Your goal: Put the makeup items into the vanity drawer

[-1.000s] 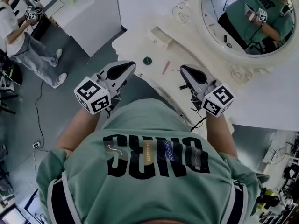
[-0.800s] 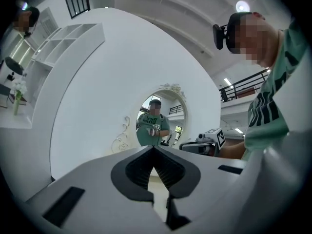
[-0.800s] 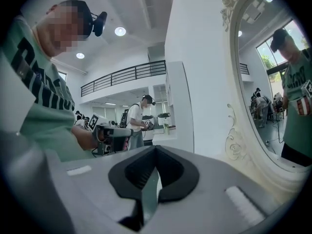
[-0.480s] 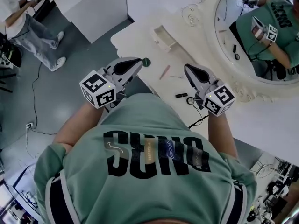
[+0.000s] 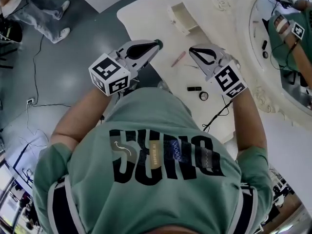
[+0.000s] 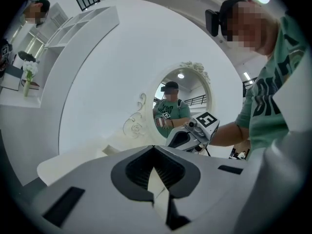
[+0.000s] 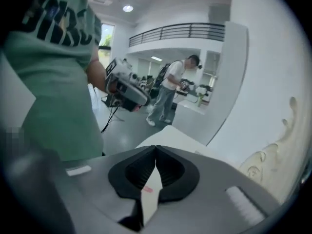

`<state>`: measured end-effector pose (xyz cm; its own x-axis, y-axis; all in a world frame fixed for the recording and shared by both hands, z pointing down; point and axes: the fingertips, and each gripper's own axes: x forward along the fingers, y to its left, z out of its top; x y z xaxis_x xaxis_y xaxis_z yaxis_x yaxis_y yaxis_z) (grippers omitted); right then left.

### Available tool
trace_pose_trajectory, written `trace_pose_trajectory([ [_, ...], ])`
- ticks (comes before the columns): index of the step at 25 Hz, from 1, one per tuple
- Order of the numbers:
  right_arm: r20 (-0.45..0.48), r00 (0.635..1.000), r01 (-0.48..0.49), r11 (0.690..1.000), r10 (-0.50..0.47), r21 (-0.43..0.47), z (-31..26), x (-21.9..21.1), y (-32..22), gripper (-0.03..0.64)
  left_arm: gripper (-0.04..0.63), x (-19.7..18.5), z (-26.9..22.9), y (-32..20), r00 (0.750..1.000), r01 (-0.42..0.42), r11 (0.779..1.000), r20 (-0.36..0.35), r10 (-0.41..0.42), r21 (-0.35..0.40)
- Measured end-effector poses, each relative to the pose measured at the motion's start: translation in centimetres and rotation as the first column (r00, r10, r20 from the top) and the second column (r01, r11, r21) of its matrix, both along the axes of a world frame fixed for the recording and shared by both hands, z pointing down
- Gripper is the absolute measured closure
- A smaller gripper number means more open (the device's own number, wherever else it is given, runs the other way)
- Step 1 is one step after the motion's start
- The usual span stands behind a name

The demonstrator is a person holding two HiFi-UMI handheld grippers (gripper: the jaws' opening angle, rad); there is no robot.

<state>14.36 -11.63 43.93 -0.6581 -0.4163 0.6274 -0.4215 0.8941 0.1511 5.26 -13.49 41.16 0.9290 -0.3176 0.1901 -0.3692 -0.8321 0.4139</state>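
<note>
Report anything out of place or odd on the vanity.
Nothing looks spilled or damaged. A pink stick, a small black item and a small round item just lie loose on the vanity top.

Cream vanity, pink pencil, black tube, green shirt, grey floor

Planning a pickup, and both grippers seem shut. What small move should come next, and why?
Probably open the right gripper and lower it toward the pink pencil. Both it and the left gripper are shut and empty above the vanity top, and the pencil lies loose there, close by the right gripper's tips.
</note>
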Motion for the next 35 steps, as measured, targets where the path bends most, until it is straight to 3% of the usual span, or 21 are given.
trace_pose_trajectory([
  [2, -0.138, 0.982, 0.123, 0.991, -0.128, -0.046, 4.2, -0.7, -0.1, 0.59, 0.592, 0.6, 2.1, -0.9, 1.0, -0.015, 1.0, 0.015, 0.016, -0.014],
  [4, -0.254, 0.934, 0.232, 0.966, -0.253, -0.11, 8.4, -1.4, 0.3, 0.526, 0.592, 1.0, 4.2, -1.4, 0.999, -0.026, 0.999, 0.027, 0.027, -0.04],
  [10, -0.446, 0.703, 0.476, 0.832, -0.554, -0.284, 17.7, -2.6, 4.5, 0.514, 0.592, 1.0, 8.0, -0.6, 0.997, -0.051, 0.993, 0.05, 0.056, -0.108],
  [13, -0.475, 0.629, 0.512, 0.788, -0.615, -0.342, 19.9, -2.5, 5.9, 0.512, 0.592, 0.6, 8.4, -0.2, 0.997, -0.055, 0.992, 0.053, 0.061, -0.113],
  [17, -0.493, 0.606, 0.513, 0.78, -0.624, -0.358, 20.7, -2.3, 6.3, 0.512, 0.592, -0.2, 8.3, 0.0, 0.997, -0.046, 0.993, 0.052, 0.052, -0.111],
  [20, -0.533, 0.57, 0.521, 0.776, -0.626, -0.355, 21.8, -1.7, 5.9, 0.512, 0.592, -0.6, 8.4, 0.0, 0.998, -0.034, 0.993, 0.053, 0.041, -0.113],
  [25, -0.564, 0.463, 0.551, 0.72, -0.684, -0.422, 23.8, -0.7, 6.7, 0.516, 0.592, -1.0, 8.5, 0.4, 0.998, -0.024, 0.993, 0.052, 0.031, -0.12],
  [28, -0.547, 0.447, 0.554, 0.699, -0.708, -0.452, 24.0, -0.7, 6.8, 0.523, 0.591, -1.5, 8.8, 0.6, 0.998, -0.019, 0.992, 0.056, 0.026, -0.126],
  [31, -0.522, 0.457, 0.541, 0.691, -0.72, -0.48, 24.1, -0.6, 6.9, 0.568, 0.592, -1.7, 9.0, 0.7, 0.998, -0.014, 0.991, 0.059, 0.023, -0.134],
  [33, -0.527, 0.471, 0.525, 0.705, -0.707, -0.477, 24.0, -0.5, 6.8, 0.571, 0.592, -1.7, 8.7, 0.8, 0.998, -0.016, 0.991, 0.056, 0.024, -0.13],
  [35, -0.535, 0.516, 0.502, 0.742, -0.669, -0.444, 23.3, -0.7, 6.7, 0.571, 0.592, -1.8, 7.9, 0.9, 0.998, -0.017, 0.993, 0.052, 0.023, -0.117],
])
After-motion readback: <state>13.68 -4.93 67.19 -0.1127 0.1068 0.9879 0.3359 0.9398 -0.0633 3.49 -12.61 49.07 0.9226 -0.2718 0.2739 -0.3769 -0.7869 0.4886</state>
